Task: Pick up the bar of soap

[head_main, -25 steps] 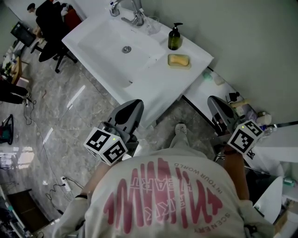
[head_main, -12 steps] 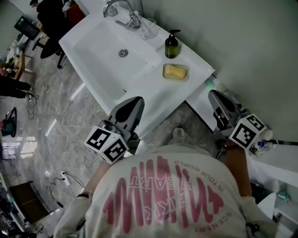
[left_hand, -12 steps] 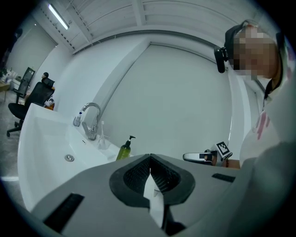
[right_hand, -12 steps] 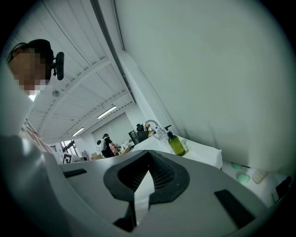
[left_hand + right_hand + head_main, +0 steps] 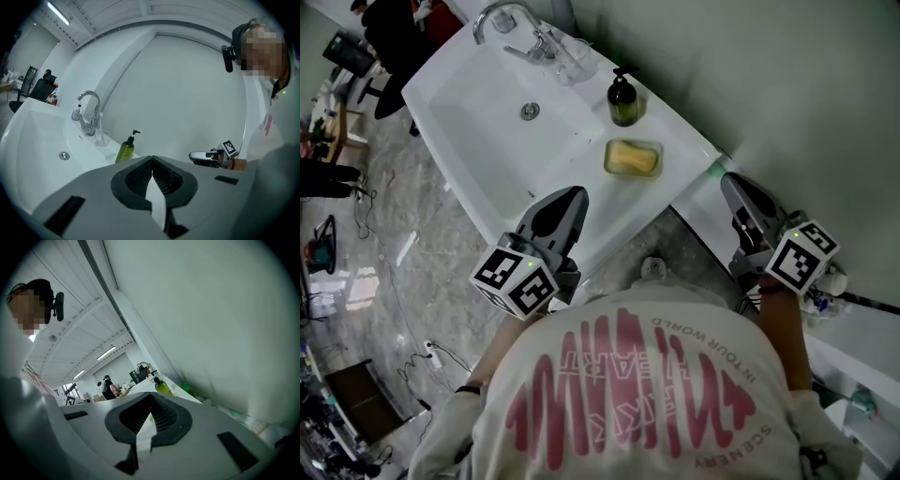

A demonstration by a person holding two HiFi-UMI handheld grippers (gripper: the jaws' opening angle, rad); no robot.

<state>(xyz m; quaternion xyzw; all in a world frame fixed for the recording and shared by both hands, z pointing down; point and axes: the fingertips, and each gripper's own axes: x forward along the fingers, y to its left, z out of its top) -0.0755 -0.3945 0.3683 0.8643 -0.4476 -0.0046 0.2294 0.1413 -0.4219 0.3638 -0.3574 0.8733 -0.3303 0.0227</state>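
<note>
**White washbasin along a pale wall, marbled floor beside it**

The wide white basin runs diagonally along the pale wall, its round drain near the middle. At the far end stands a curved chrome tap with a clear glass just beside it, and a dark green pump bottle sits on the rim to the right. To the left lies grey marbled floor with a white power strip and trailing cable — and, at the far left, a person in dark clothes. A lower white ledge adjoins the basin on the right.
</note>
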